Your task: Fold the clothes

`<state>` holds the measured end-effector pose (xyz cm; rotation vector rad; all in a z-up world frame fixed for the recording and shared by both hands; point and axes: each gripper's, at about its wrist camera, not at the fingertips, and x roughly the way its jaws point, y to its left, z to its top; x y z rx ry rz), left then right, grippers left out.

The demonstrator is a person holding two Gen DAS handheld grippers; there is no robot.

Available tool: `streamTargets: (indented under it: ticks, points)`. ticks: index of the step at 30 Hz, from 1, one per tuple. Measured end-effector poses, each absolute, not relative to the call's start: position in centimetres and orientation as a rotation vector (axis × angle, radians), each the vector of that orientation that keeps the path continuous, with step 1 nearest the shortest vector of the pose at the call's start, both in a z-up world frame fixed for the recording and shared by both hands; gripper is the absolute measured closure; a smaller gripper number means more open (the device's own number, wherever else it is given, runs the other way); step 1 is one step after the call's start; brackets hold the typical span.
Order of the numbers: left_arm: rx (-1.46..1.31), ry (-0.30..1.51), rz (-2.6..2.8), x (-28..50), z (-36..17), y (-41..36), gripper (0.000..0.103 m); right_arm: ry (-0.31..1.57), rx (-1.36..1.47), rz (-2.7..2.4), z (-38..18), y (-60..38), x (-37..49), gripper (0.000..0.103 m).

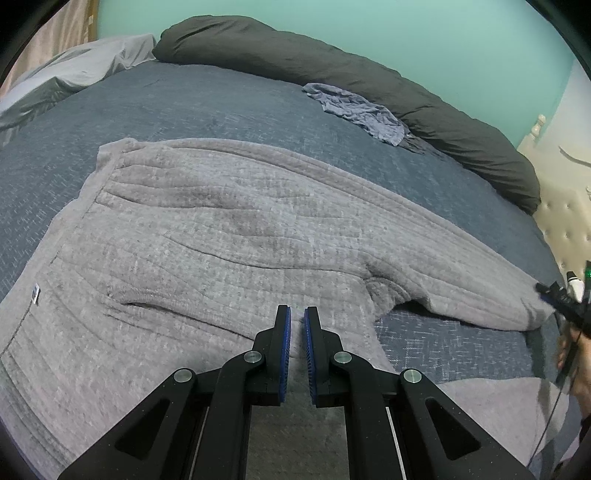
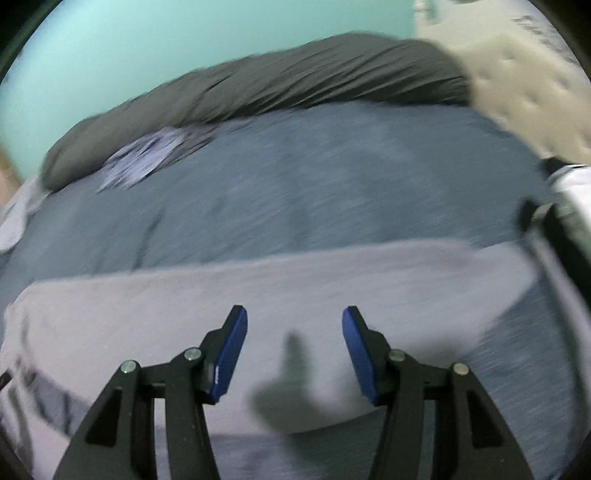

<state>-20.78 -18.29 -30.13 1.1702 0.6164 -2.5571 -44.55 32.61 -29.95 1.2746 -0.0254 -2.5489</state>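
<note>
A grey knitted sweater [image 1: 221, 236] lies spread flat on the blue bedspread [image 1: 184, 107], with one sleeve [image 1: 461, 266] stretched out to the right. My left gripper [image 1: 297, 314] hovers over the sweater's lower body; its blue pads are nearly together and nothing is pinched between them. My right gripper [image 1: 546, 291] shows at the far right by the sleeve's cuff, with a hand behind it. The right wrist view is motion-blurred. There the right gripper [image 2: 294, 314] stands open above the grey sleeve [image 2: 258, 288], holding nothing and casting its shadow on the fabric.
A long dark grey bolster [image 1: 332, 66] runs along the bed's far edge. A crumpled blue-grey cloth [image 1: 362, 110] lies against it. Light grey pillows [image 1: 74, 74] sit at the far left. A beige tufted headboard [image 1: 565, 206] stands at the right, with a teal wall [image 1: 406, 33] behind.
</note>
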Motion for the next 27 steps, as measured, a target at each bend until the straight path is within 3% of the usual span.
streamTargets:
  ticks: [10,16,27]
  points:
    - [1.175,0.614,-2.568,-20.6,-29.9,-18.7,0.095,0.011,1.414,-2.451,-34.5,28.7,-44.9,0.049]
    - [1.172,0.612,-2.565,-20.3,-29.7,-18.9,0.095,-0.037,1.339,-2.456,-32.4,27.9,-43.5,0.049]
    - [1.198,0.621,-2.557,-19.6,-29.9,-19.5,0.095,0.004,1.206,-2.167,-30.5,14.8,-39.2,0.049]
